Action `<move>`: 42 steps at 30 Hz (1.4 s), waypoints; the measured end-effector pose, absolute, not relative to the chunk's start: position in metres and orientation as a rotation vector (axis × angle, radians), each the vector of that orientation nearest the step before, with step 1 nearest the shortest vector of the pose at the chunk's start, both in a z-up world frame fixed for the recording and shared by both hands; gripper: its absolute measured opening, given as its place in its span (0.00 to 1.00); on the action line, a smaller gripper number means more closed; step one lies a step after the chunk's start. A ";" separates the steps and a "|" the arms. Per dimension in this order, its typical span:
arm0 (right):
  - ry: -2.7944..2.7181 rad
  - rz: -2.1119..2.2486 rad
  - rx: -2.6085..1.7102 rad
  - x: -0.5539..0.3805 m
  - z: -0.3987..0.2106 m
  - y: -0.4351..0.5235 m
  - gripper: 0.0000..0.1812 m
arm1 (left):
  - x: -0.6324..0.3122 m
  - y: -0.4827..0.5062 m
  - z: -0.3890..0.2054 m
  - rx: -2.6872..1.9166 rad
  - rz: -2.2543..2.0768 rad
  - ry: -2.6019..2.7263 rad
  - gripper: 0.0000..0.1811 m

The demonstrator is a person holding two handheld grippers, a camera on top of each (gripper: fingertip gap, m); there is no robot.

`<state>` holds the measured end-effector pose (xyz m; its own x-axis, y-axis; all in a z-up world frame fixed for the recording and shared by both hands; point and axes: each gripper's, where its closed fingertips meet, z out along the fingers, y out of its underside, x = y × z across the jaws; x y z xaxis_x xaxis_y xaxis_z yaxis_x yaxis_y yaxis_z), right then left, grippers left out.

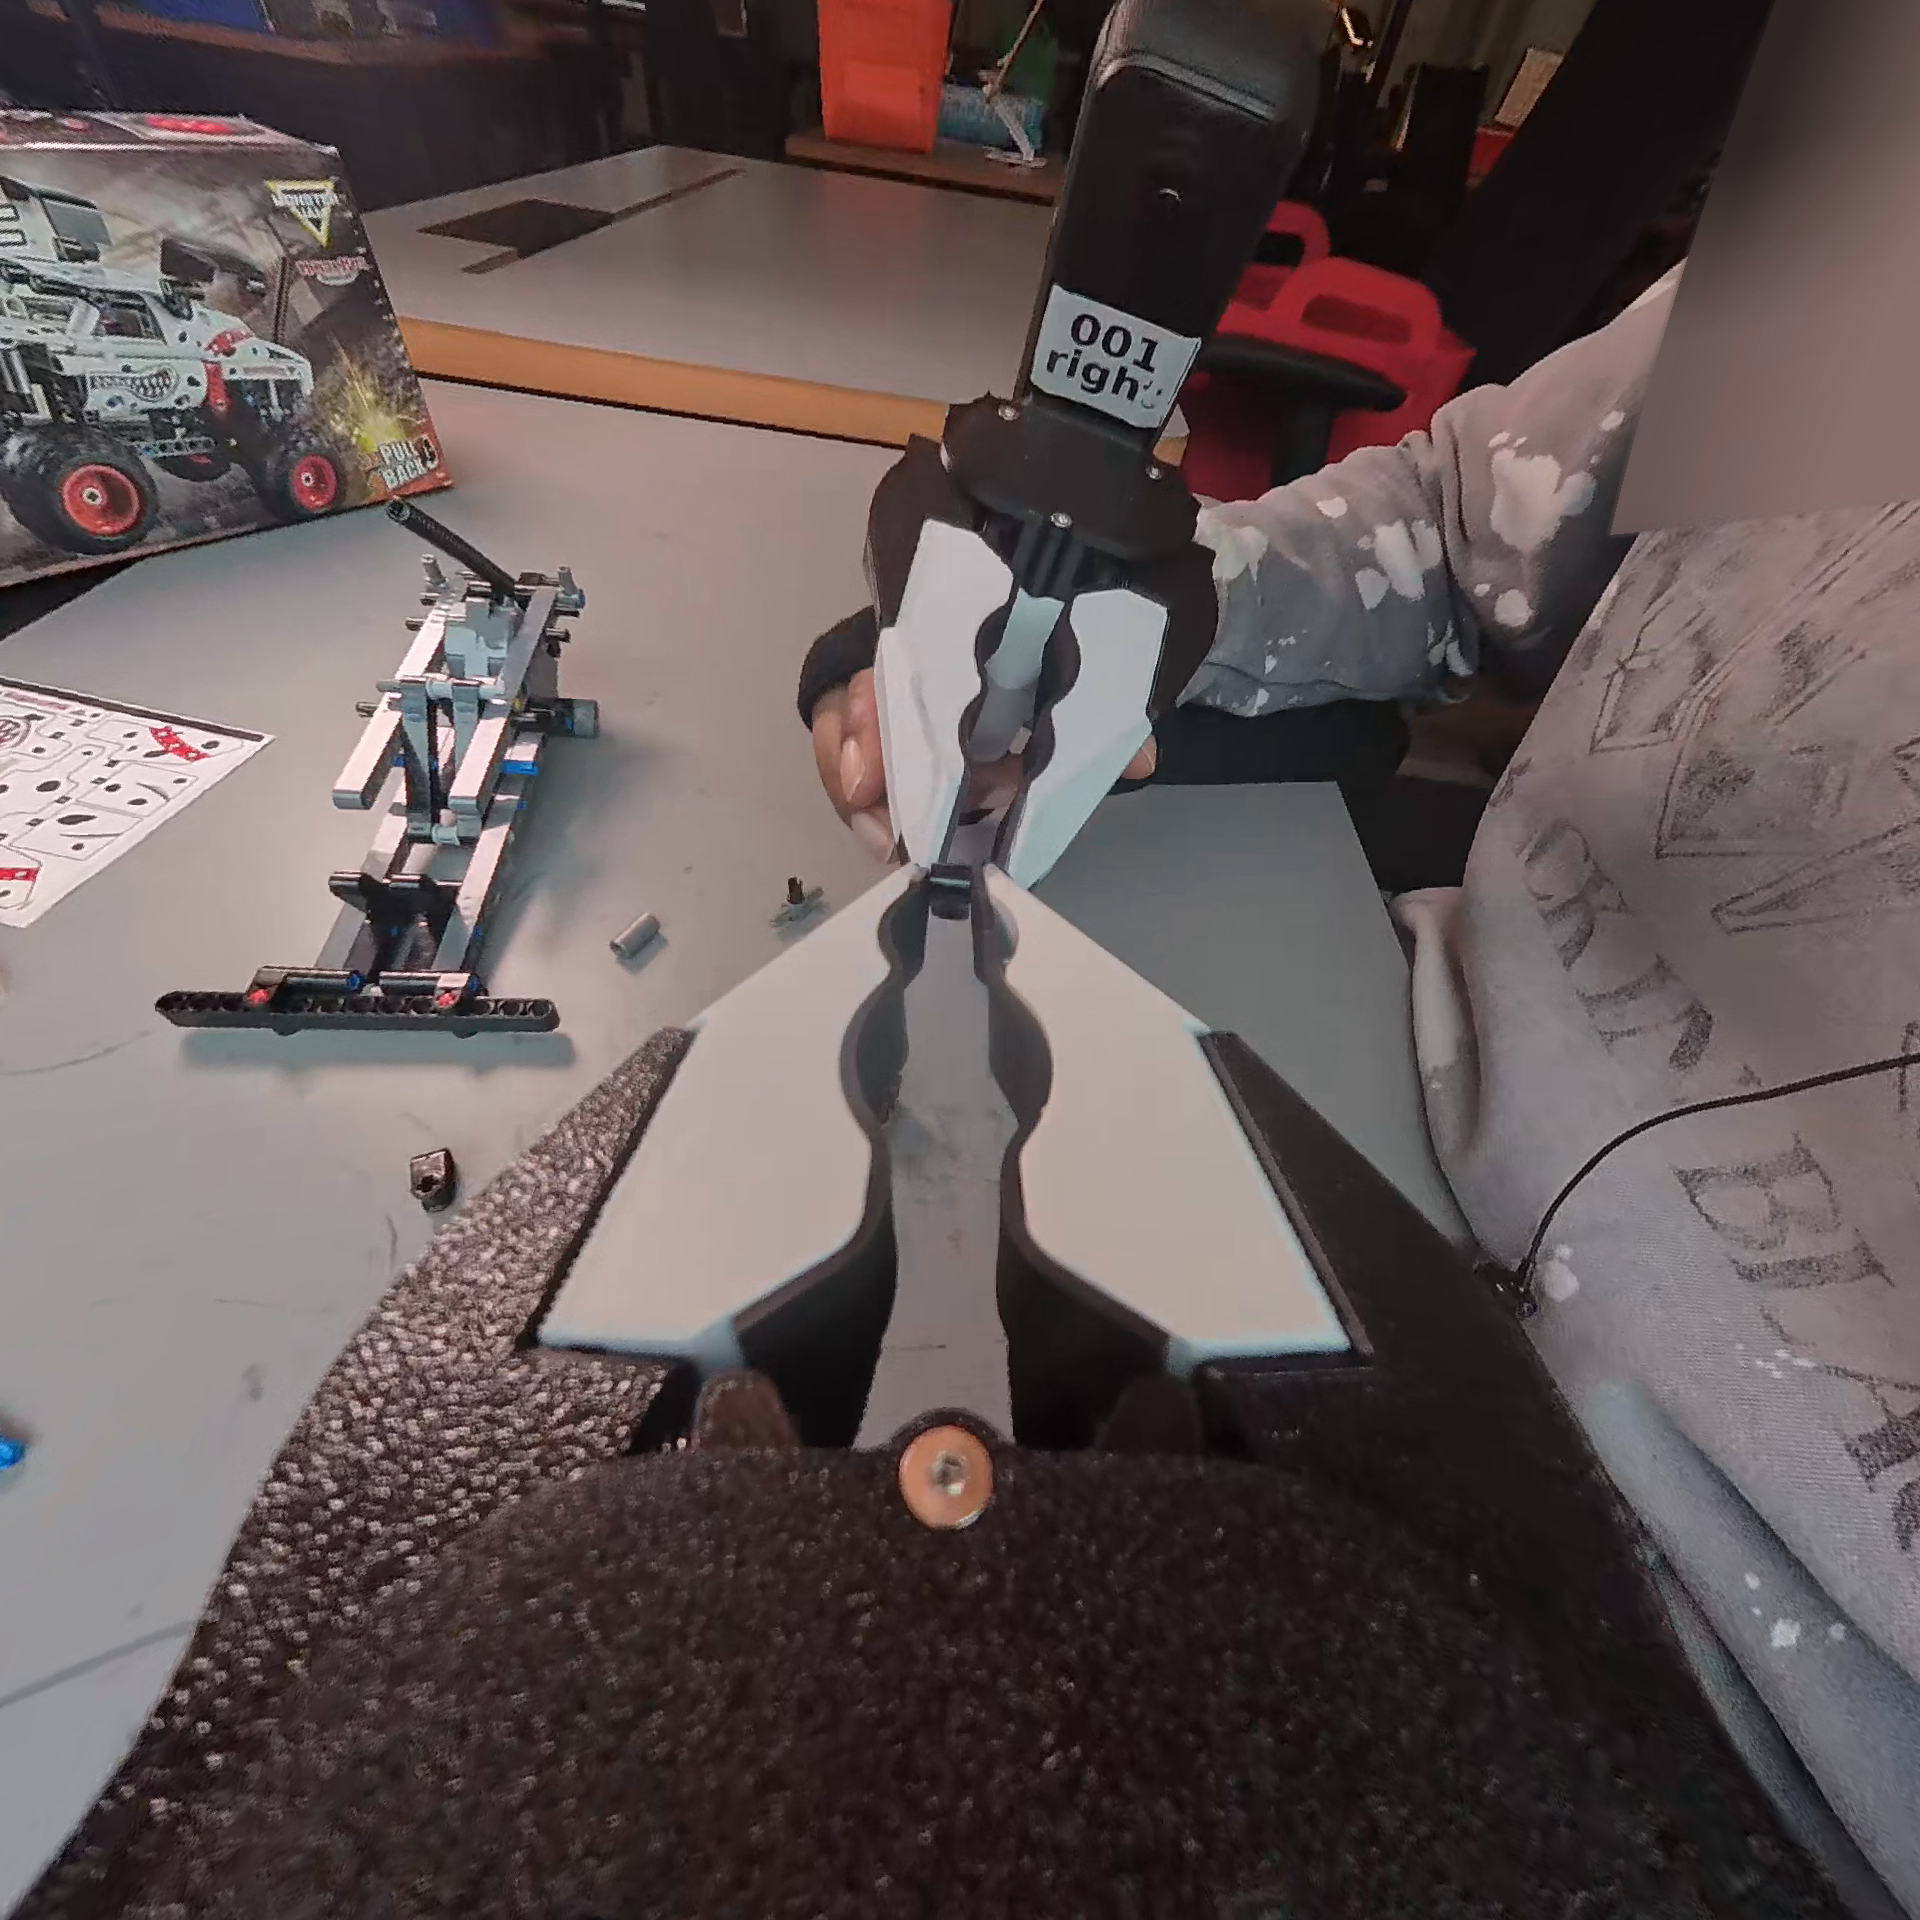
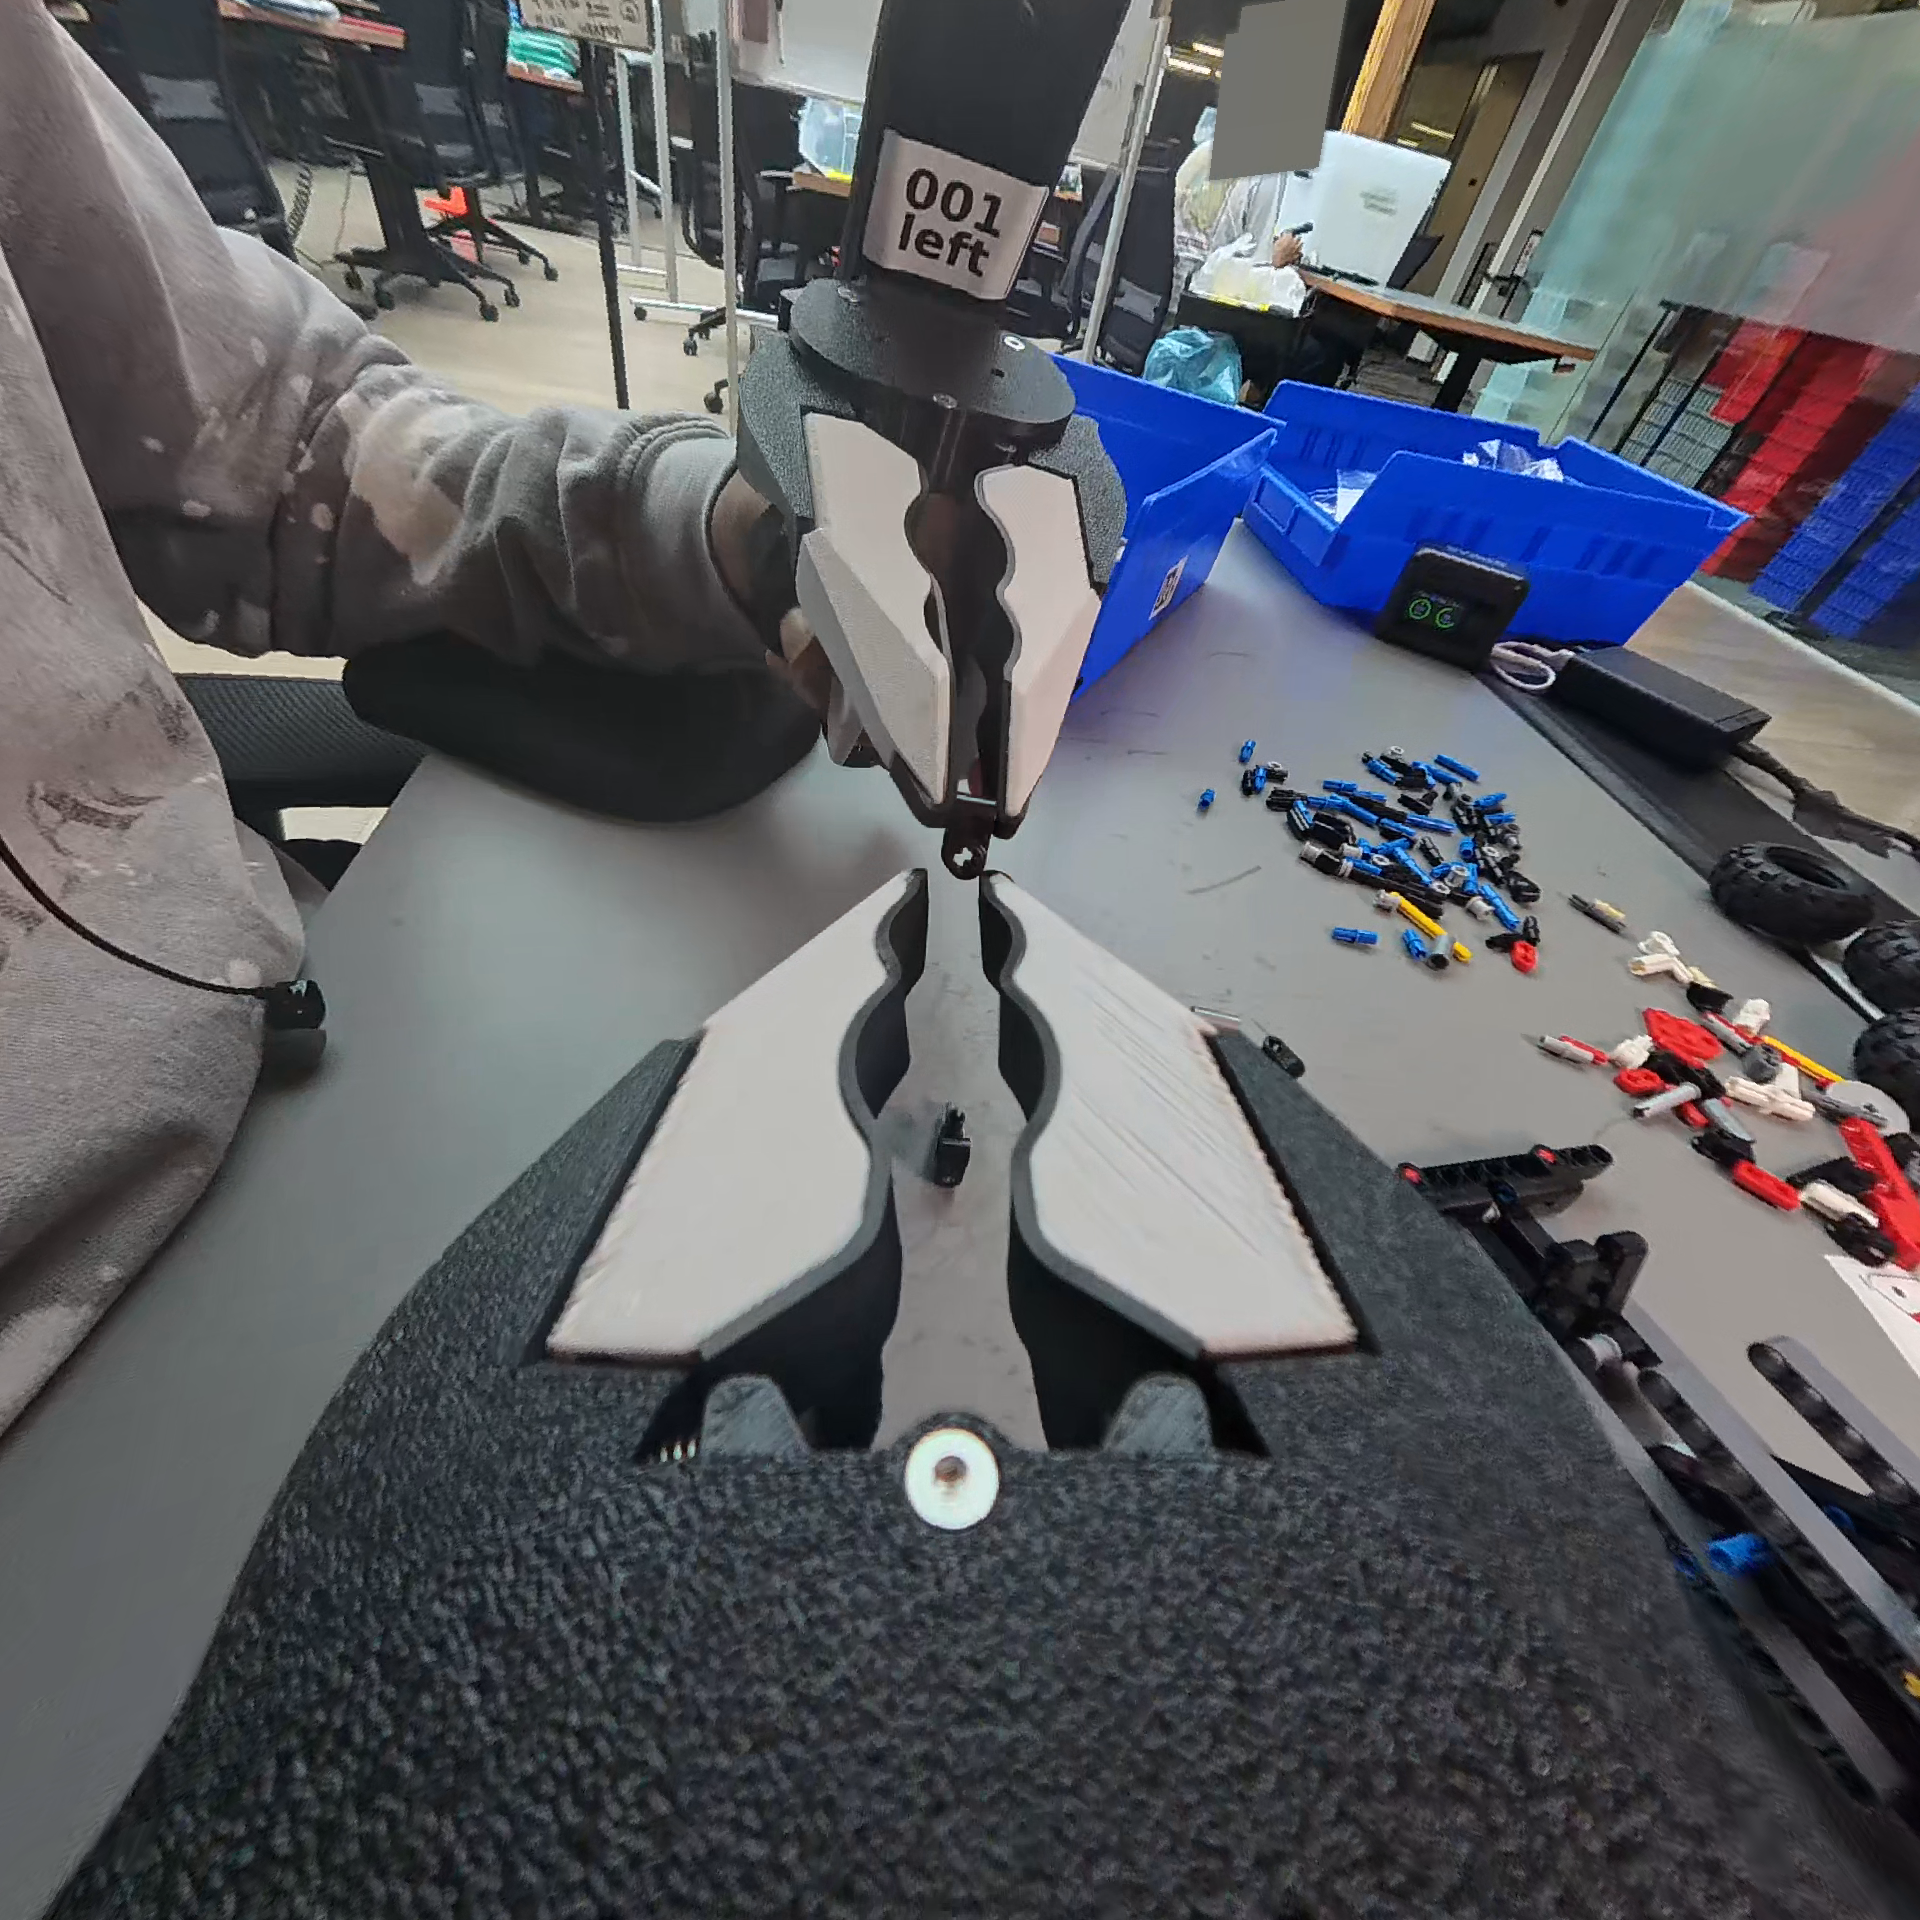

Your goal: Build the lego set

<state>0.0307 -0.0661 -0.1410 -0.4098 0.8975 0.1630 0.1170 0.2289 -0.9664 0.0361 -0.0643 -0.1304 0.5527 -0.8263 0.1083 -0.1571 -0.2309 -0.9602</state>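
Left tongs [image 1: 948,883] are pinching a small black connector piece [image 1: 948,889] at the tips, frame center in the left wrist view. Same piece is showing in the right wrist view as a black part with a holed end [image 2: 966,847] hanging from the left tongs [image 2: 971,821], just above frame center.

Right tongs [image 2: 953,881] are sitting nearly pressed together, a narrow gap at the tips, nothing visibly clamped. They are pointing tip to tip at the left tongs; in the left wrist view the right tongs [image 1: 961,857] are meeting the black piece from above. Cannot tell whether they are touching it.

A second small black pin [image 2: 948,1143] is lying on the counter [image 2: 582,1018], seen between the right fingers.

Partly built grey and black chassis [image 1: 436,790] is lying on the counter at center left of the left wrist view, well apart from both tongs. Set box [image 1: 177,343] is standing upper left, sticker sheet [image 1: 94,790] at the left edge. Loose grey sleeve [image 1: 636,935] and a small black part [image 1: 433,1176] are lying near the chassis.

In the right wrist view, a pile of blue and black pins [image 2: 1403,842] is lying right of center, red and white parts [image 2: 1745,1091] at the right edge, black tyres [image 2: 1782,891] beyond them, blue bins [image 2: 1455,509] upper right.
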 end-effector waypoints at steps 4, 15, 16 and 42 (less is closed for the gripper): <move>-1.740 1.236 -0.962 0.029 -0.146 -0.067 0.04 | 0.036 -0.065 -0.136 -1.741 -0.758 0.852 0.05; -1.716 1.327 -0.967 0.031 -0.141 -0.071 0.03 | 0.040 -0.069 -0.132 -1.704 -0.792 0.849 0.06; -1.706 1.339 -0.958 0.031 -0.138 -0.072 0.02 | 0.041 -0.070 -0.131 -1.701 -0.802 0.848 0.08; -2.190 0.783 -1.400 0.035 -0.236 -0.051 0.12 | 0.014 -0.064 -0.226 -2.078 -0.537 1.075 0.05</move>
<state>0.0349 -0.0515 -0.2355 -0.4021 0.9142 0.0503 0.6751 0.3332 -0.6582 0.0142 -0.0636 -0.2256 0.5643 -0.8249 0.0341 -0.5226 -0.3889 -0.7587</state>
